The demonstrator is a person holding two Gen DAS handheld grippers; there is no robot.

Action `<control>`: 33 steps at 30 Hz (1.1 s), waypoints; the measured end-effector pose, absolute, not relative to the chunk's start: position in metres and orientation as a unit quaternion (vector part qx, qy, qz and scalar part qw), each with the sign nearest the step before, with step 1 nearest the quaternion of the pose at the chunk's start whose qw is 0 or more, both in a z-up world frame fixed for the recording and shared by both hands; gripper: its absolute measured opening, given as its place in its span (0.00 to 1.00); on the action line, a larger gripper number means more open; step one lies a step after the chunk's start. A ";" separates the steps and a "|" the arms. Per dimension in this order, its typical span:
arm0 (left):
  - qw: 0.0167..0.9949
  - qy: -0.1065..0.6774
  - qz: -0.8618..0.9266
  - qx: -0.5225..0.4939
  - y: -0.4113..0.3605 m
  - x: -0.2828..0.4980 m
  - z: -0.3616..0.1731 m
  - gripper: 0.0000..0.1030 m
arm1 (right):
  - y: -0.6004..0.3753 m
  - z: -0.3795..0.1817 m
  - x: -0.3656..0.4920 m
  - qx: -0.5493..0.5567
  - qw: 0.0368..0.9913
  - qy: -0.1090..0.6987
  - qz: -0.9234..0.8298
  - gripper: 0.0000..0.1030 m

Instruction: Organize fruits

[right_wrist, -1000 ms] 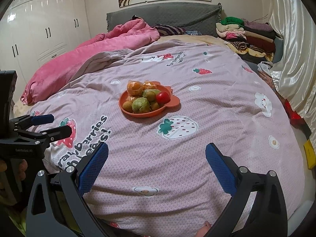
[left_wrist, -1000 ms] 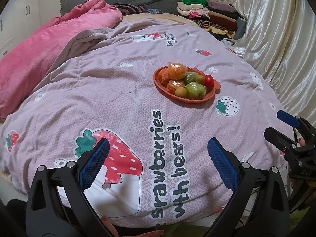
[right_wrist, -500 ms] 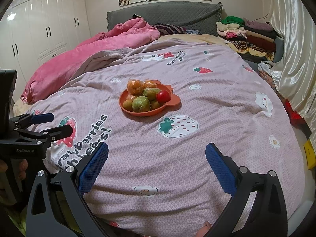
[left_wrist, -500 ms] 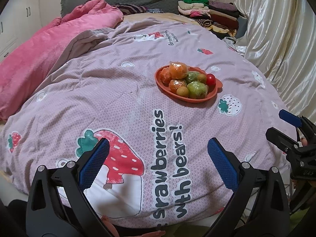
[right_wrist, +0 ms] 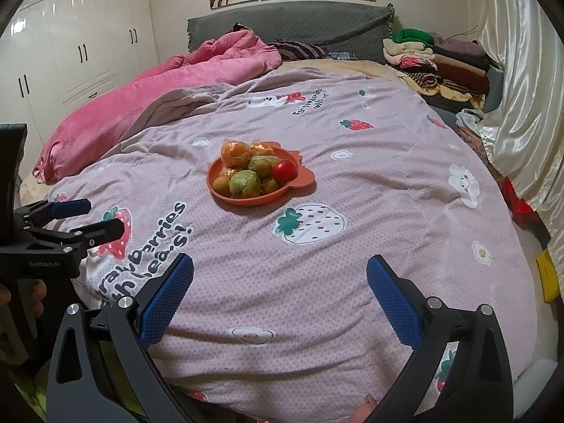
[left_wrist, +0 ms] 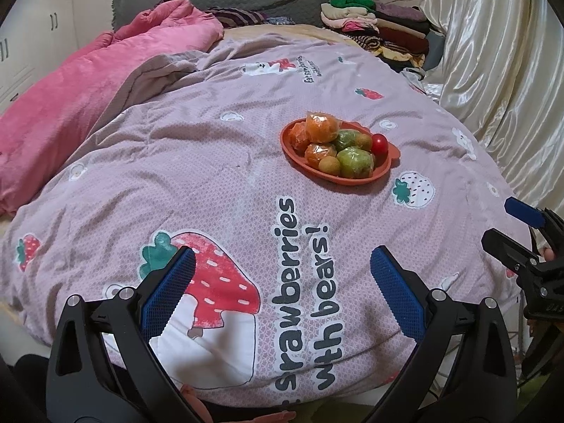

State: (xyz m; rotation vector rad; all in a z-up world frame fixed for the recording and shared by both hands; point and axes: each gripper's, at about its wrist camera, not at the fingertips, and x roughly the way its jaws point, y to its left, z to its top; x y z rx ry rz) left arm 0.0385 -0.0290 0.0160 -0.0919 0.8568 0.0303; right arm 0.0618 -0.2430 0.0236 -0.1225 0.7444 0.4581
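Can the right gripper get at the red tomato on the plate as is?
Probably yes. The right gripper is open and empty, and only bare quilt lies between it and the orange plate. The tomato sits at the plate's right edge, exposed on top; green fruit crowds its left side.

A plate [right_wrist: 295, 186] of fruit sits on the bedspread [right_wrist: 370, 275] near the middle of the bed, well ahead of both tools. In the plate a tomato [right_wrist: 283, 170] lies at the right, wrapped oranges [right_wrist: 234, 153] at the far left. A blanket [right_wrist: 148, 95] lies along the bed's left side, folded clothes [right_wrist: 423, 56] at the far right by the curtain [right_wrist: 521, 105].
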 end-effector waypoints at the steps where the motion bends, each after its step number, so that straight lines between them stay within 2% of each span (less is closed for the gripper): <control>1: 0.908 0.416 0.015 -0.044 -0.029 0.039 0.016 0.91 | -0.243 0.023 0.062 -0.058 0.904 0.361 0.222 0.96; 33: 0.901 0.432 0.023 -0.031 -0.032 0.041 0.011 0.91 | -0.246 0.012 0.067 -0.044 0.901 0.374 0.215 0.96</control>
